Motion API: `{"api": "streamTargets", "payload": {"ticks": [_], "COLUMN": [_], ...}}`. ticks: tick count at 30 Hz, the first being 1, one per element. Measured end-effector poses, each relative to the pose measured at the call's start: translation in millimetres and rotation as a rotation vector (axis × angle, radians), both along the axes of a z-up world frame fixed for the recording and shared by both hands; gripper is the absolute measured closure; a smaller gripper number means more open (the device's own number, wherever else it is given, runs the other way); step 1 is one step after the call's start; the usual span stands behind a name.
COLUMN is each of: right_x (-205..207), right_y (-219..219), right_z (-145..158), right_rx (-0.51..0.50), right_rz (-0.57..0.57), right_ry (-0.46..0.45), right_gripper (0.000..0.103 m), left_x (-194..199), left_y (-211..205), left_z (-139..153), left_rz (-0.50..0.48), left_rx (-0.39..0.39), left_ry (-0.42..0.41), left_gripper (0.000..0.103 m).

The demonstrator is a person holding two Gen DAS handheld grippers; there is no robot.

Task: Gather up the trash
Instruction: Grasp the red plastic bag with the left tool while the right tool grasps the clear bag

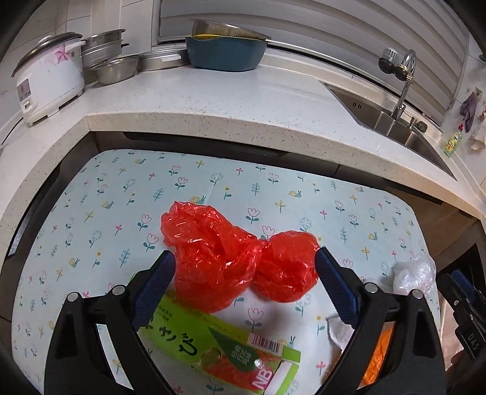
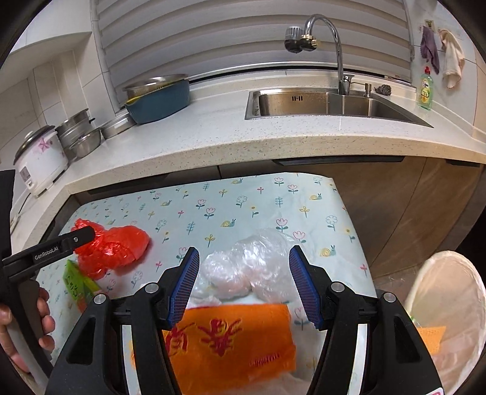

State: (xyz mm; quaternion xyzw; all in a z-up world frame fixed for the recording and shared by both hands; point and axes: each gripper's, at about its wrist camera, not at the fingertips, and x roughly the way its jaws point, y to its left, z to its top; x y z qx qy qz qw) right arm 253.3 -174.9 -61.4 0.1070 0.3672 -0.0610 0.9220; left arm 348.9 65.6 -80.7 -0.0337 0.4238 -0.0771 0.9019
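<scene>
Each wrist camera sits behind its tool and looks forward and down, close over the patterned surface (image 1: 212, 182), toward the sink (image 2: 334, 104). The left view faces the red bag (image 1: 231, 258); the right view shares it at its left edge.

We see a speckled pale stone desk (image 2: 231, 136) curving along the wall. At its left end stands a white rice cooker with a pink flower print (image 1: 48, 82), with stacked stainless steel bowls and strainers (image 1: 106, 57) just beside it. Further along sits a dark blue plastic basin (image 1: 226, 51) holding a metal bowl (image 1: 224, 29). A stainless steel sink (image 2: 334, 104) with a curved chrome tap (image 2: 329, 39) is set into the desk; a green dish soap bottle (image 2: 425, 89) stands near it. Cloths (image 2: 442, 54) hang on the wall above.
</scene>
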Motion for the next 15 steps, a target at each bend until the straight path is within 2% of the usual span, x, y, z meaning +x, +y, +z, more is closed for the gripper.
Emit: {"api": "streamTargets", "payload": {"ticks": [4, 7, 10, 11, 12, 13, 15], "right_x": [17.3, 25.7, 28.6, 28.7, 28.3, 28.1, 26.6], "right_y": [-1.0, -1.0, -2.0, -2.4, -2.6, -2.5, -1.2], "right_z": [-14.7, -27.1, -38.9, -41.9, -44.4, -46.2, -47.2], "right_rx": [0.001, -0.001, 0.018, 0.028, 0.037, 0.042, 0.045], "right_rz": [0.002, 0.006, 0.007, 0.008, 0.01, 0.011, 0.017], "right_ry": [0.037, 0.071, 0.089, 0.096, 0.097, 0.1, 0.101], "right_gripper": [0.043, 0.043, 0.044, 0.05, 0.053, 0.058, 0.065], "left_x": [15.2, 20.3, 20.5, 20.1, 20.8, 20.8, 16.8], "left_y": [-3.8, -9.1, -15.2, -17.5, -19.8, -20.8, -25.5], "left_z": [-12.8, -19.5, -21.6, -21.7, -22.8, -23.3, -21.8], "left_rz": [-0.019, -0.031, -0.05, -0.054, -0.069, -0.079, -0.082], "left_rx": [-0.007, 0.0, 0.009, 0.02, 0.02, 0.008, 0.023], "left_ry": [0.022, 0.026, 0.024, 0.022, 0.035, 0.043, 0.025], "left_gripper": [0.015, 0.024, 0.047, 0.069, 0.08, 0.08, 0.089]}}
